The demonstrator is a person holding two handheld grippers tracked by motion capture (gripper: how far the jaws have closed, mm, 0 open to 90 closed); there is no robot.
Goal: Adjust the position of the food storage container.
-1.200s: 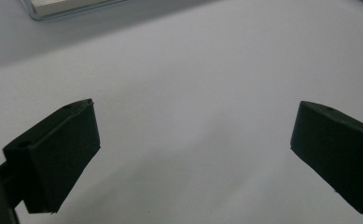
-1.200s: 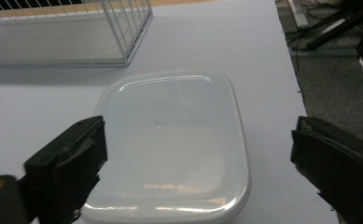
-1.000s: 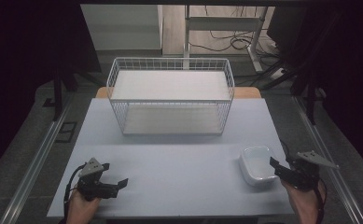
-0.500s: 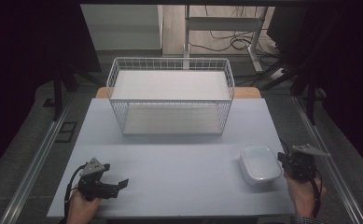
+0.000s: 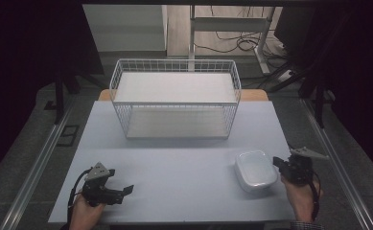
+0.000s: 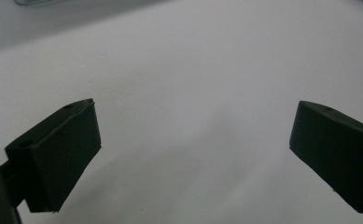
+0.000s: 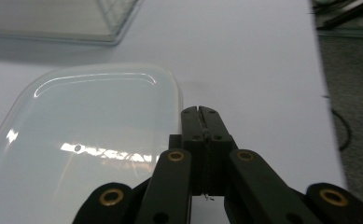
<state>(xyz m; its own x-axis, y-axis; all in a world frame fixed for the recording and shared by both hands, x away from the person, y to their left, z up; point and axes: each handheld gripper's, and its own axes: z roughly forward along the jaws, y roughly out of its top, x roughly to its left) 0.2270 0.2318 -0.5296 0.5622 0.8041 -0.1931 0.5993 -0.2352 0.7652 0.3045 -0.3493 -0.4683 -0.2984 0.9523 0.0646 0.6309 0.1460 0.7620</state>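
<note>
One white wire basket (image 5: 174, 103) is being carried by the smooth pale bench (image 5: 174, 163). One glossy rounded-rectangular plastic container (image 5: 256, 170) is lying nearer than the basket, beside the closed right gripper (image 5: 279, 164); the left gripper (image 5: 126, 190) is being held wide open.

Left gripper (image 5: 126, 190), held low in the left hand (image 5: 86, 215), jaws spread wide; right gripper (image 5: 276, 163), jaws pressed together, in the right hand (image 5: 301, 196).

Pale lidded container (image 5: 255, 170) (rounded corners, glossy) lies flat near table's right front edge
</note>
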